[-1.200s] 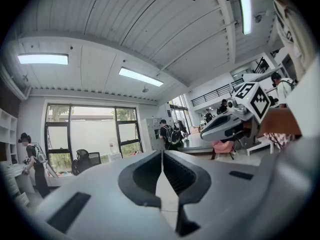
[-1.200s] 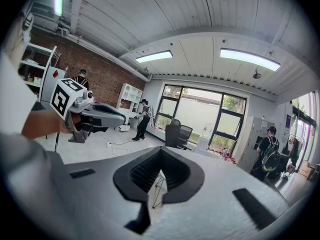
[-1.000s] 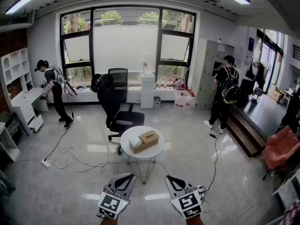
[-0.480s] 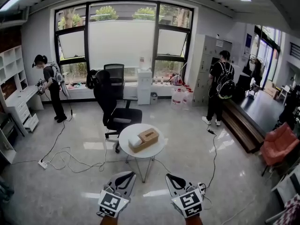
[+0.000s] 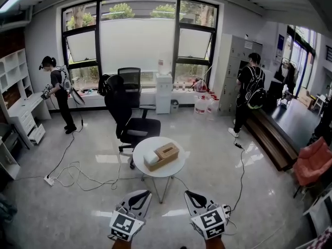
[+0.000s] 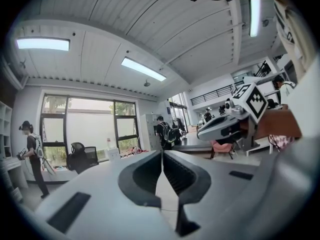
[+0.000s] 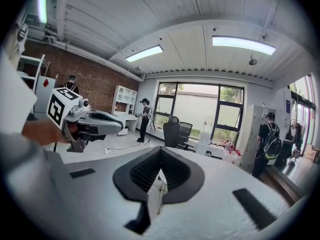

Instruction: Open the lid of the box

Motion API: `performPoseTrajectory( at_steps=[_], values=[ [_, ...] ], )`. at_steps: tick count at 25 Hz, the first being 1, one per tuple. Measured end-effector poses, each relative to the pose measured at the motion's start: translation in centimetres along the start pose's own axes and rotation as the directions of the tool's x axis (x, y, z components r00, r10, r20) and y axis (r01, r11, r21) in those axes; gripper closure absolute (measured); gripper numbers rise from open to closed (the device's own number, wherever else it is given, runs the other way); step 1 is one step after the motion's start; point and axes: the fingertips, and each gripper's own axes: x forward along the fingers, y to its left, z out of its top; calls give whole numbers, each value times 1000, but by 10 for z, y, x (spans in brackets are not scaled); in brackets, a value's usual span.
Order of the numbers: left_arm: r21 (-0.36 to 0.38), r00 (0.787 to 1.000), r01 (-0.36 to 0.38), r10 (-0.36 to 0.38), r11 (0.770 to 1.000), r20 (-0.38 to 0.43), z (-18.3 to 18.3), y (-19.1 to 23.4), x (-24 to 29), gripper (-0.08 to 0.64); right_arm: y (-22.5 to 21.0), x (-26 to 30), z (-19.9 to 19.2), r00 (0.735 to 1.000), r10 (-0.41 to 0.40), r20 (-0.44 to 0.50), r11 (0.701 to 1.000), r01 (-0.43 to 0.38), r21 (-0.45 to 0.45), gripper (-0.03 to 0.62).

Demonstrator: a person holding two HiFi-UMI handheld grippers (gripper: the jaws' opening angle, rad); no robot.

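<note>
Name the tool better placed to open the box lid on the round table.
Right, marginally. The left tool and right tool are both shut, empty, short of the table; a white item flanks the box on the left tool's side.

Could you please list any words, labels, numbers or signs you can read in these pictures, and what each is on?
No words or numbers are legible in any view.
Left gripper and right gripper: black-and-white square marker patterns on their cubes, no letters.
Box: no readable print.
Water jugs by the window: labels too small to read.
Red diamond on a white shelf: a symbol, no words.
</note>
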Motion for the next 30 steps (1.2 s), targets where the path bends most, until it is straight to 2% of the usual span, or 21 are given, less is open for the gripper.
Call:
performPoseTrajectory(
  at_steps=[14, 30],
  values=[
    [9, 991, -131, 131, 991, -35, 7, 24, 106, 546, -105, 68, 1, 993, 111, 35, 993, -110, -33, 600],
    [36, 982, -179, 181, 983, -62, 16, 15, 187, 546, -188, 91, -5, 984, 168, 63, 985, -166, -35, 600]
  ],
)
